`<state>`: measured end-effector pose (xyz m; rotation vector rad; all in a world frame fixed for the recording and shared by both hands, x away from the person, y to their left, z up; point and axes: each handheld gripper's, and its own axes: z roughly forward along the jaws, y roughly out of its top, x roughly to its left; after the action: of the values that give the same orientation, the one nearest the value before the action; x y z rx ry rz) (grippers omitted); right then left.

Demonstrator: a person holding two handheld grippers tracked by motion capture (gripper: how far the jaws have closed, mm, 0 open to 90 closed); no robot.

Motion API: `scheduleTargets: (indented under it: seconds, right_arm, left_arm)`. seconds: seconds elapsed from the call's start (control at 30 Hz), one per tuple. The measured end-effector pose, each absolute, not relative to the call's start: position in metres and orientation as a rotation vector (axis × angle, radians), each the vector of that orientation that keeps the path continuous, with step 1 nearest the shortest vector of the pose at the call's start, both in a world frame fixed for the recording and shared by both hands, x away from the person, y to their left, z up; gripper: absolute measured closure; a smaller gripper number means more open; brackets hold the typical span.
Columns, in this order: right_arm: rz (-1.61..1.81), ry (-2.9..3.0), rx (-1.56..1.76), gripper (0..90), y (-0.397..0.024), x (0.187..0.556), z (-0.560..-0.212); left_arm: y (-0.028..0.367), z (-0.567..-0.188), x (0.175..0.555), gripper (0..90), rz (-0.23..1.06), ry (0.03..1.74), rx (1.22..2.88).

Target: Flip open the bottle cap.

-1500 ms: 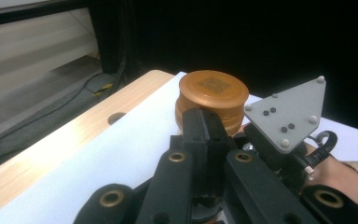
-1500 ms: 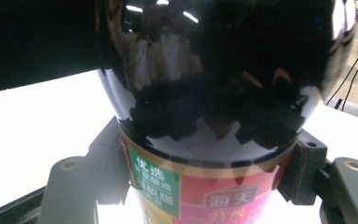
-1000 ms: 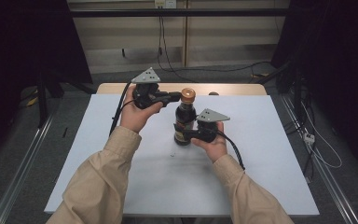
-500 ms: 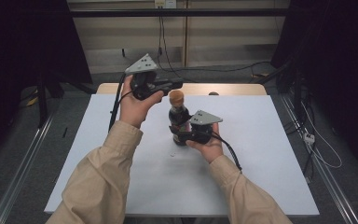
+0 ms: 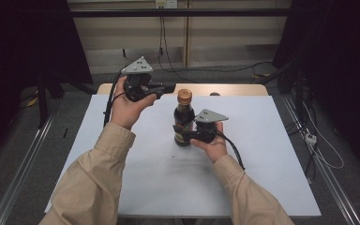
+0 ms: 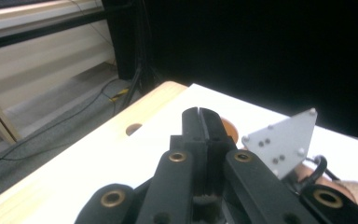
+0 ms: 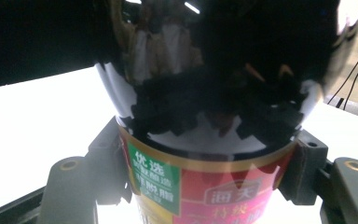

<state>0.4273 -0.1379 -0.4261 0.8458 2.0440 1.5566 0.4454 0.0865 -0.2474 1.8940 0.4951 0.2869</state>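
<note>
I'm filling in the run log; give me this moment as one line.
right gripper: shut on dark sauce bottle, upright on table | left gripper: shut, empty, raised beside gold cap

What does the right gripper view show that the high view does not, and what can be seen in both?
Right gripper view: the label with its green and red panels and printed characters, and the black pads pressed against it.

High view: the bronze cap, the left claw raised with jaws closed on nothing, and both sleeves.

Both: the dark bottle standing on the white table, held by the right claw.
</note>
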Motion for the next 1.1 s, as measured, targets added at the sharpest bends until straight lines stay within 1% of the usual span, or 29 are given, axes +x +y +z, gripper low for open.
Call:
scheduleTargets:
  seconds: [0.57,1.1]
  right_arm:
    - [1.559,2.044,0.846,30.7,-0.138,0.427,-0.426]
    - [1.563,2.041,0.843,30.6,-0.138,0.427,-0.427]
  left_arm:
    - [0.097,-0.282,0.448,90.0,0.221,0.513,1.943]
    - [0.091,-0.284,0.448,90.0,0.206,0.503,1.972]
